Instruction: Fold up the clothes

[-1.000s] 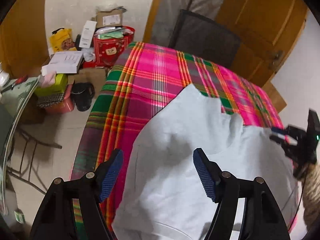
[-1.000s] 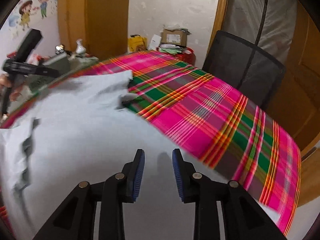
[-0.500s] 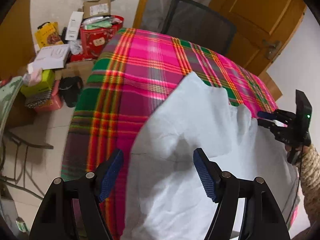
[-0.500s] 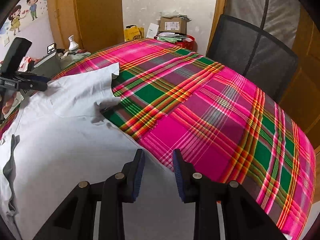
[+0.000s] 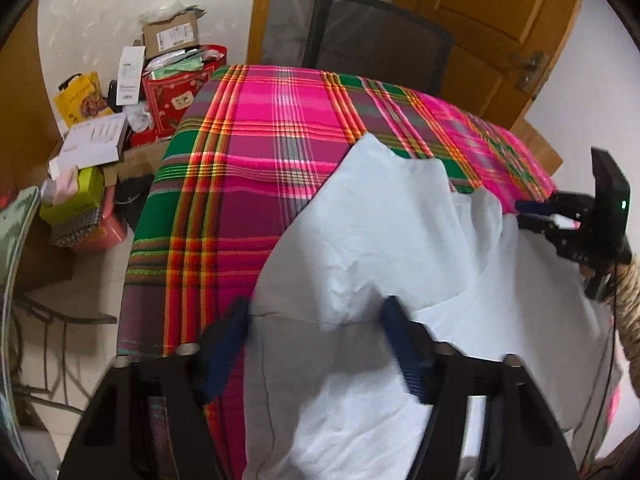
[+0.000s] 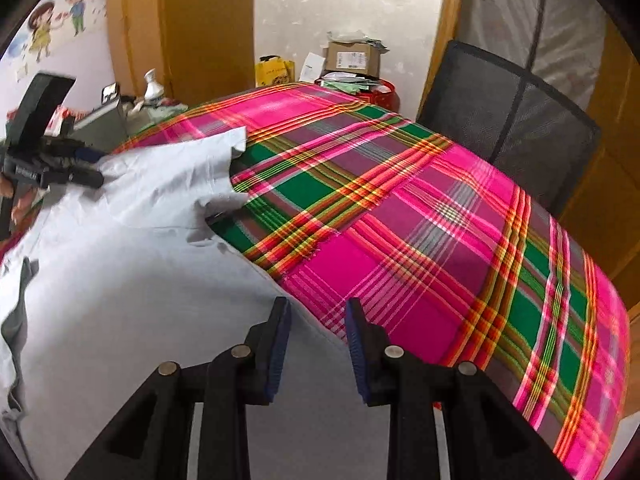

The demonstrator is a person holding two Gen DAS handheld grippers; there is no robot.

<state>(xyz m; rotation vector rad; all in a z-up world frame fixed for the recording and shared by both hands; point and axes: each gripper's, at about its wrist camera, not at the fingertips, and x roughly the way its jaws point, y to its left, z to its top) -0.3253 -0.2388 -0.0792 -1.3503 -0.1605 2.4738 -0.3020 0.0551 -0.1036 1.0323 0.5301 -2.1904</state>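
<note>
No writing reads clearly; both grippers, the left gripper point(image 5: 316, 344) and the right gripper point(image 6: 318, 336), angle downward, jaws just closing, fingers still spread over the pale garment point(image 5: 360, 240) on the plaid worktop point(image 6: 440, 220).

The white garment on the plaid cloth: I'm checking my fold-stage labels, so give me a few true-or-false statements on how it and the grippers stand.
1. The white garment lies on a pink and green plaid tablecloth. True.
2. The garment hangs fully in the air, clear of the table. False: it rests on the cloth.
3. Fabric sits between the blue pads of the left gripper, whose jaws have just been closing. True.
4. The right gripper is over the far table corner, by the black mesh chair. False: it is at the garment's near edge.
5. A folded stack of clothes sits beside the garment. False: only this one garment shows.
</note>
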